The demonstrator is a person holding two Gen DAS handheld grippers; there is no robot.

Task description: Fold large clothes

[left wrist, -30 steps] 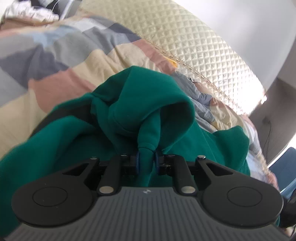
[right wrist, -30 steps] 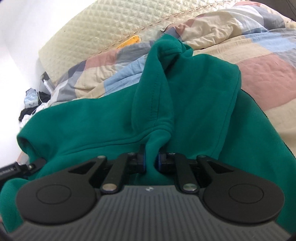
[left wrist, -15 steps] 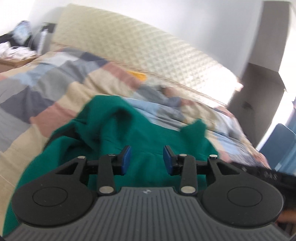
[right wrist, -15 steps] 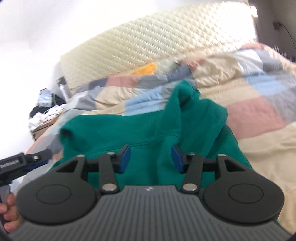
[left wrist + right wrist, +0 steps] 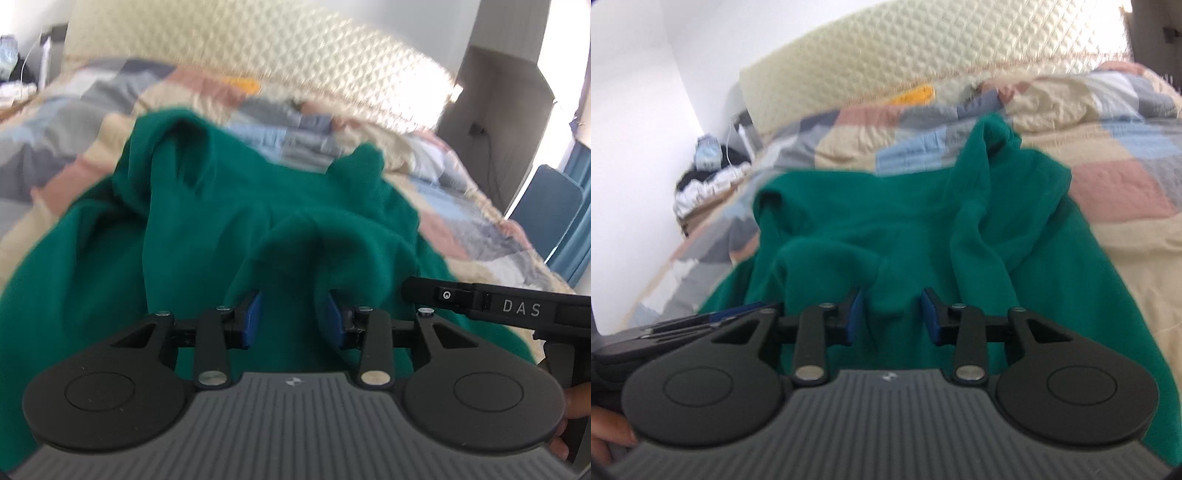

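Observation:
A large green sweatshirt (image 5: 207, 229) lies rumpled on the bed, also filling the middle of the right wrist view (image 5: 886, 229). My left gripper (image 5: 291, 319) hovers just over it with its blue pads apart, and a hump of cloth rises ahead of them without being pressed. My right gripper (image 5: 892, 317) hangs over the same garment. Its jaws are closing, a low ridge of green cloth stands between the pads, and neither pad touches it. Each gripper shows at the edge of the other's view: the right gripper (image 5: 480, 299) and the left gripper (image 5: 713, 317).
A patchwork quilt (image 5: 1108, 147) covers the bed under the sweatshirt, with a cream quilted headboard (image 5: 258, 48) behind. Clutter sits on a bedside stand (image 5: 705, 177) at the left. A blue chair (image 5: 546, 206) stands by the bed's right side. A hand (image 5: 576, 402) holds the right gripper.
Both grippers pinched folds of the green sweatshirt a second ago and have let go. They drew back and up, side by side. The right jaws are narrower than half a second ago.

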